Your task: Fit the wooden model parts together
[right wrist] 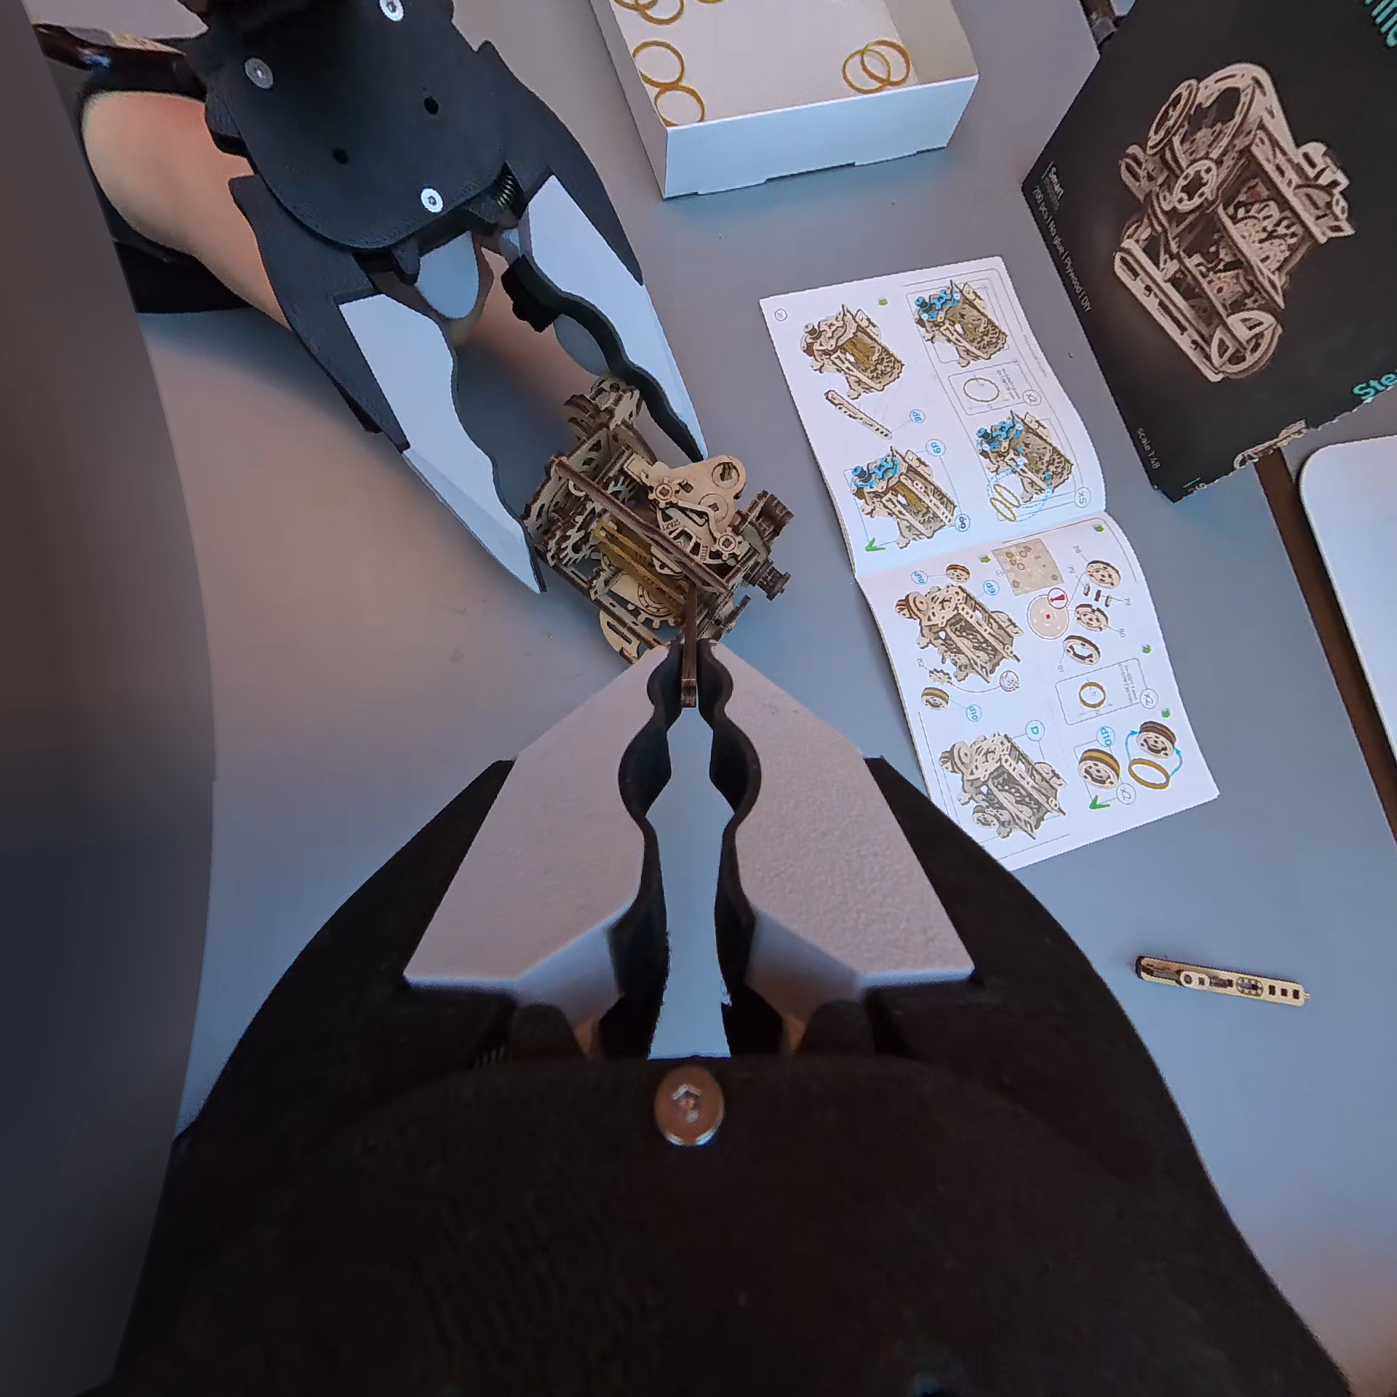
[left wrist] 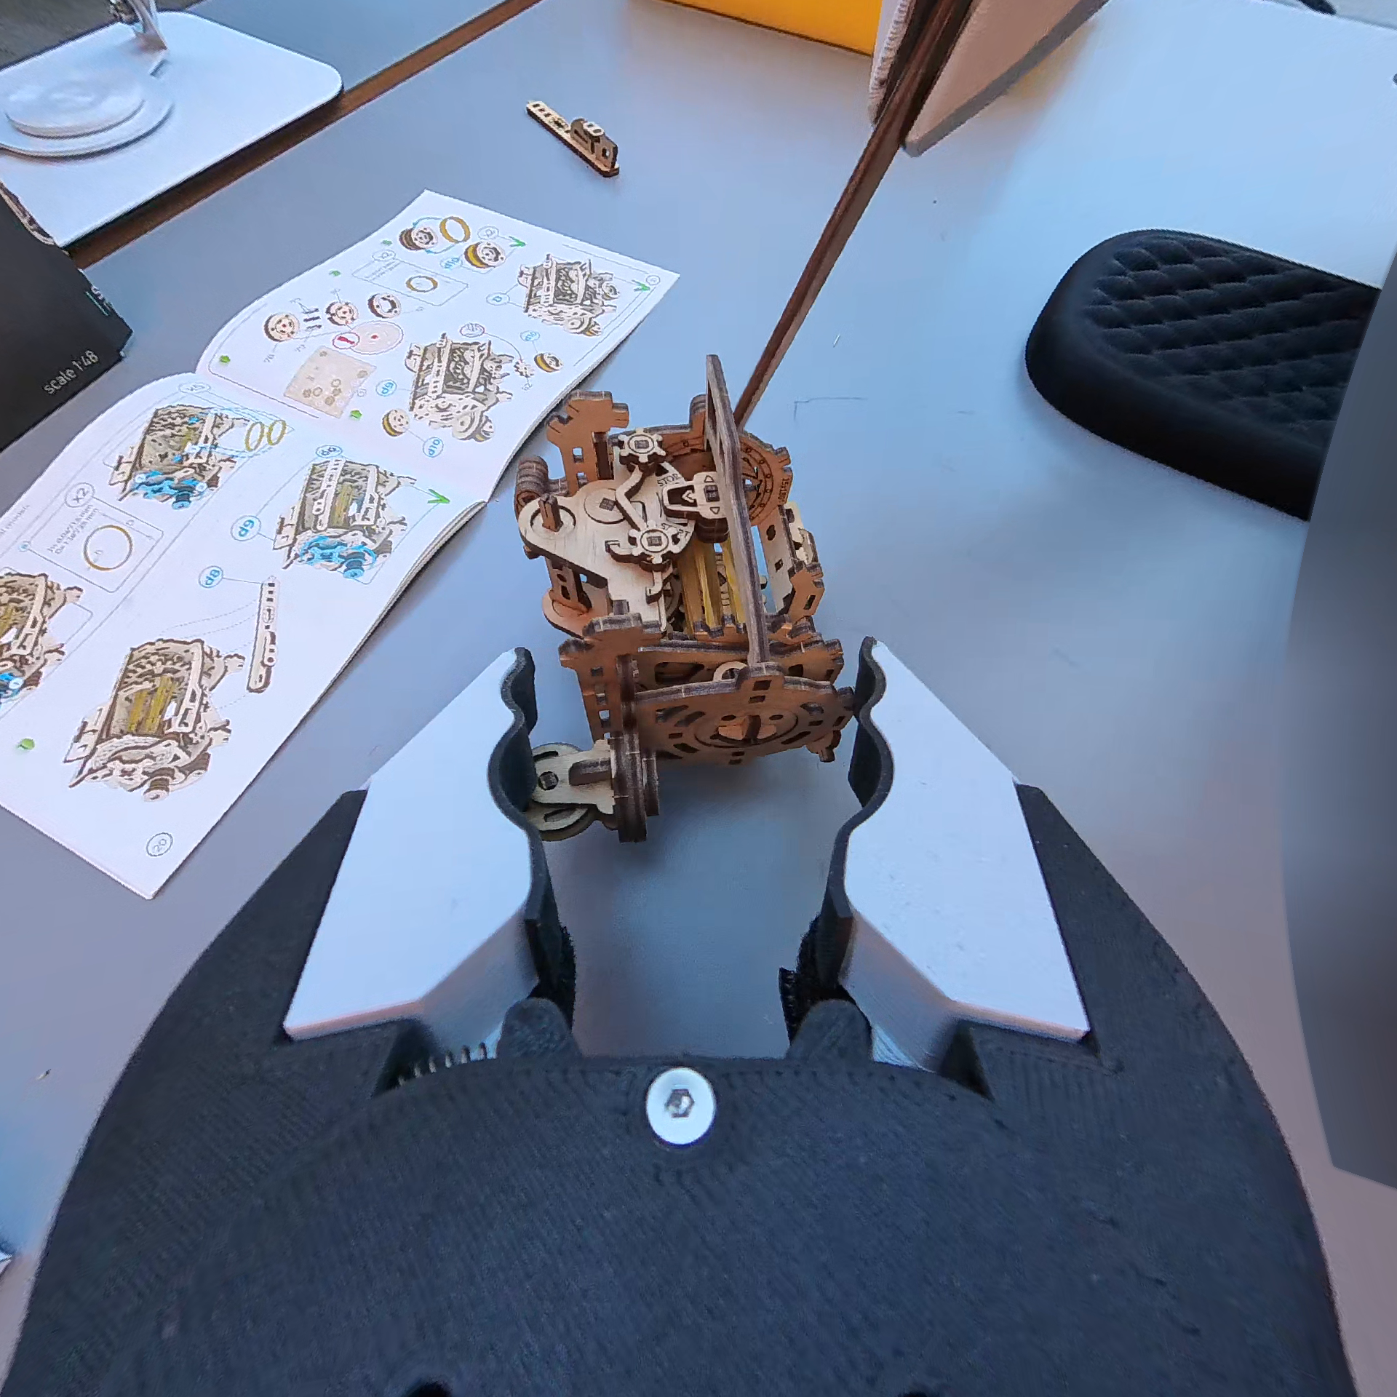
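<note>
Right gripper (right wrist: 689, 669), tips pinched on a thin wooden strip (right wrist: 689, 650) w/ its long axis running away from the cam into the wooden model (right wrist: 650, 540). Model's a laser-cut ply box of gears w/ yellow bands, tipped on the grey table (right wrist: 378, 680) beside the instruction booklet (right wrist: 983, 559). Left gripper (left wrist: 692, 703) angled down, jaws wide, straddling the model's near end.

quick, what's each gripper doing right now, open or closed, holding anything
Left gripper: open, fingers either side of the wooden model; grip cannot be told.
Right gripper: closed on a thin wooden strip at the model's edge.
</note>
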Motion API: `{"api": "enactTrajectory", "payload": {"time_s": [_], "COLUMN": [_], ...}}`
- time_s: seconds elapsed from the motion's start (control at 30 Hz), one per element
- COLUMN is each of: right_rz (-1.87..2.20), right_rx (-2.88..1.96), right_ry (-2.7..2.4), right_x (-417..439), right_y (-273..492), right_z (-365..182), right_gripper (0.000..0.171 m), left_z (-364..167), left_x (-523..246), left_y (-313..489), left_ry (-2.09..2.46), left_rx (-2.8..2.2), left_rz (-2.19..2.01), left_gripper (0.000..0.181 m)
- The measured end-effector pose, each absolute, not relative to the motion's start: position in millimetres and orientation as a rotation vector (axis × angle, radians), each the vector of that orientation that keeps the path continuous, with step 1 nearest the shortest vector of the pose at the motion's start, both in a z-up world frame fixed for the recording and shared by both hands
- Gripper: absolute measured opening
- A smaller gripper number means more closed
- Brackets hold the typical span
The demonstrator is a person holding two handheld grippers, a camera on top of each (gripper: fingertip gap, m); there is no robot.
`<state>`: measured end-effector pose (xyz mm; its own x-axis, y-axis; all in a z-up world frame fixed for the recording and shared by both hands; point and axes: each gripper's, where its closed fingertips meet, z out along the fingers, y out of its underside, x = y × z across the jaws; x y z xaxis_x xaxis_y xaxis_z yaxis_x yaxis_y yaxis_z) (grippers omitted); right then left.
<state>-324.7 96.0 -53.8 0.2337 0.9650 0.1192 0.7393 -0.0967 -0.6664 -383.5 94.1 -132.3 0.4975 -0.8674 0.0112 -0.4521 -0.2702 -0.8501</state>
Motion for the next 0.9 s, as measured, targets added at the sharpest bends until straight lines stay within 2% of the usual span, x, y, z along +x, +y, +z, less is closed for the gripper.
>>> {"api": "enactTrajectory", "payload": {"time_s": [0.37,0.4,0.43,0.9], "right_rz": [0.345,0.347,0.341,0.320], "right_rx": [-1.923,-1.935,-1.945,-1.987], "right_ry": [-1.635,-1.640,-1.645,-1.729], "right_x": [-327.6,-327.0,-326.3,-322.8], "right_y": [97.5,97.1,97.0,93.2], "right_z": [-56.7,-57.4,-57.9,-61.1], "right_gripper": [0.001,0.002,0.002,0.001], "left_z": [-125.3,-124.8,-124.1,-128.3], "left_x": [-382.2,-382.3,-381.7,-375.5], "left_y": [97.0,97.1,95.8,93.5], "left_ry": [1.060,1.060,1.075,1.131], "left_rx": [-1.876,-1.872,-1.860,-1.825], "left_rz": [-0.628,-0.623,-0.623,-0.563], "left_gripper": [0.084,0.082,0.069,0.069]}}
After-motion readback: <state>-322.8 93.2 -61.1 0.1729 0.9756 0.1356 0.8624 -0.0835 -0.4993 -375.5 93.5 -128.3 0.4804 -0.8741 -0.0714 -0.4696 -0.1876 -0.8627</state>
